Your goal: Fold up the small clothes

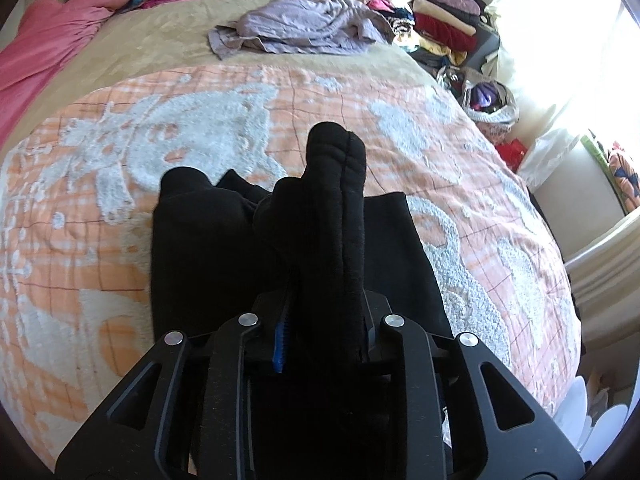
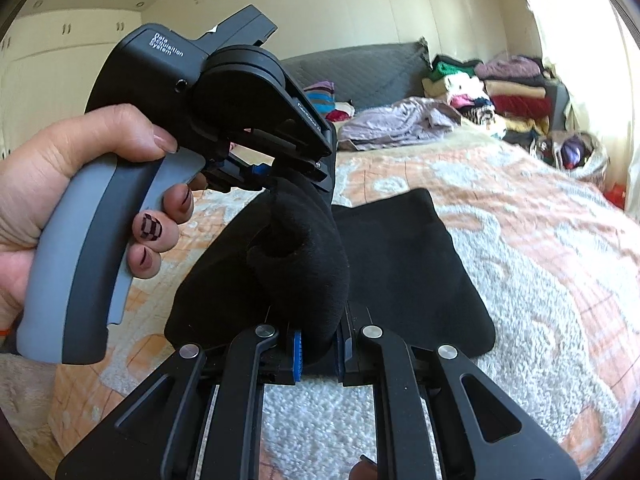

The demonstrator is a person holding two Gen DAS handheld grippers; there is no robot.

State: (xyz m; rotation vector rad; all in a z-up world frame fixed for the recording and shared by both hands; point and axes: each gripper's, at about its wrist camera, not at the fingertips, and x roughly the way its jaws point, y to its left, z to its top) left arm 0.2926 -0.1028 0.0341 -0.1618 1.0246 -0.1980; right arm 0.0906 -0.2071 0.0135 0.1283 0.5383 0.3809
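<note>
A: Left gripper clamps a bunched edge of the black fleece garment; right gripper is clamped on another bunch. The rest lies on the orange-and-white tufted bedspread, mid-bed

B: Lower both edges together, lay them flat, square to the cloth beneath. Writing?

A: Left handle housing reads "Data Acquisition System"

pretty bright room, sun pouring through the window onto a bed with cream cupboards behind
</note>
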